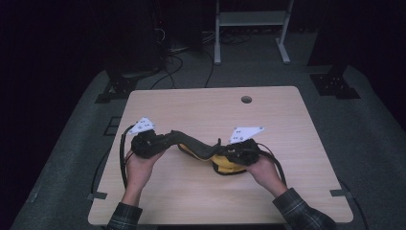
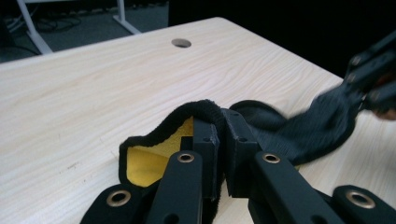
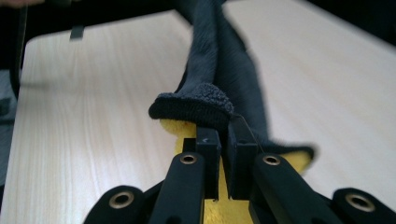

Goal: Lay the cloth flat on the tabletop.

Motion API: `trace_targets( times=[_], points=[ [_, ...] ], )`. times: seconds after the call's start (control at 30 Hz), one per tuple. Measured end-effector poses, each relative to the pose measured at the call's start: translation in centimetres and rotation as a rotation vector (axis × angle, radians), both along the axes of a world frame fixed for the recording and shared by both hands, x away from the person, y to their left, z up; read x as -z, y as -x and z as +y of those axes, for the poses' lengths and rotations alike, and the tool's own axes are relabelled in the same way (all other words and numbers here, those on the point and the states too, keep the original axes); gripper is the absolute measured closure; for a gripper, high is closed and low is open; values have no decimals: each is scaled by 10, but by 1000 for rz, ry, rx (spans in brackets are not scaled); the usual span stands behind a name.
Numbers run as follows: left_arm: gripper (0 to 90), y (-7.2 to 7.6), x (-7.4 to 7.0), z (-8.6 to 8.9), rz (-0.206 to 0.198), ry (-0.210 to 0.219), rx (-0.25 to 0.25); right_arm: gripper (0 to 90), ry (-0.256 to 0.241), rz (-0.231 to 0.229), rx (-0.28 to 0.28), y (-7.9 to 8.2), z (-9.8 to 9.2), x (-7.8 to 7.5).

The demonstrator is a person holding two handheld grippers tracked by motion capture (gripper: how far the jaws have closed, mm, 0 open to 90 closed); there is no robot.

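Right gripper (image 1: pixel 235 152): jaws closed on the black-and-yellow cloth (image 1: pixel 203 152) edge. Left gripper (image 1: pixel 154 140): jaws clamped on its opposite edge. Cloth stretched between both jaws, sagging onto the tabletop (image 1: pixel 201 108). Beyond: cable hole (image 1: pixel 246 99).

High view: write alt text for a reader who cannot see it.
A person's two hands each hold a gripper, the left gripper and right gripper both clamped on one black and yellow cloth stretched between them over a light wooden table. A round hole sits near the table's far edge; the surrounding room is dark.
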State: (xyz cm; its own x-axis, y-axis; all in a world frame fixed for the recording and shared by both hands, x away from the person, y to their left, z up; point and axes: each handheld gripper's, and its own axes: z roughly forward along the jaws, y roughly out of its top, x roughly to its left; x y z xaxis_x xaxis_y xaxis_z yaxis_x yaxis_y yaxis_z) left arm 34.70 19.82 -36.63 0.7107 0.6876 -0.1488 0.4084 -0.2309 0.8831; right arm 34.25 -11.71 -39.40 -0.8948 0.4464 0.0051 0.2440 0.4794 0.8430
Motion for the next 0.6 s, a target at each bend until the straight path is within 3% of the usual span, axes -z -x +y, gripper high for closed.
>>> trace_targets(
  times=[0.2, 0.23, 0.27, 0.3, 0.37, 0.5, 0.6],
  points=[
    [844, -4, 12, 2, 36, -14, -3, 835, 82, 65, -48, 1, 29, 32],
    [844, -4, 14, 3, 39, -17, -4, 810, 93, 73, -60, 2, 32, 36],
    [844, -5, 15, 4, 45, -17, -5, 730, 94, 77, -70, 2, 34, 37],
    [845, -5, 17, 5, 47, -15, -12, 642, 93, 83, -83, 2, 35, 36],
    [845, -6, 19, 8, 56, -17, -18, 579, 81, 81, -93, 2, 30, 30],
    [844, -7, 21, 15, 64, -11, -34, 561, 5, 44, -64, -4, 7, 13],
    [844, -7, 22, 16, 67, -22, -33, 558, -14, 38, 2, -19, -11, 9]
  ],
)
